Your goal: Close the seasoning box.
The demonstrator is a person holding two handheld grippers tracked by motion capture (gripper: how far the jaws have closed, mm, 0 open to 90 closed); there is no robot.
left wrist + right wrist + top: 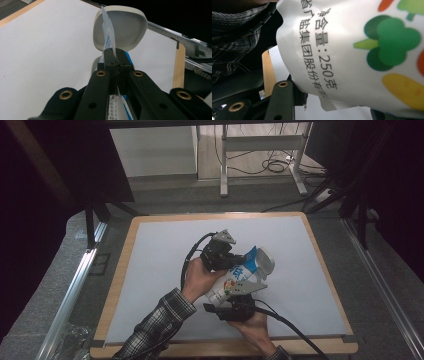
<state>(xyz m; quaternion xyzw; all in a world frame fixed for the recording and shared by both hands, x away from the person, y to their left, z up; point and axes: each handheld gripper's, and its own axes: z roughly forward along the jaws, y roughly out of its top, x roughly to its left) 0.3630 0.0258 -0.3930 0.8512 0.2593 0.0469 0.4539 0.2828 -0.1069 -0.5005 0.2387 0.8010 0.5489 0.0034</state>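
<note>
A white pouch (235,279) with blue print and vegetable pictures is held above the table between both grippers. My left gripper (239,256) is shut on the pouch's thin top edge (108,37), its jaws (115,56) pressed together on the flap. My right gripper (236,294) comes from the near side and is shut on the pouch's lower body (362,50); one black finger (282,100) shows at the pouch's left. A white bowl (266,261) sits just past the pouch's top, right in front of the left gripper (125,30).
The white table mat (160,265) has a wooden rim (118,280). A plaid sleeve (155,330) enters from the bottom left. Black cables (290,325) trail off both grippers. Metal rails (75,285) run along the table's sides.
</note>
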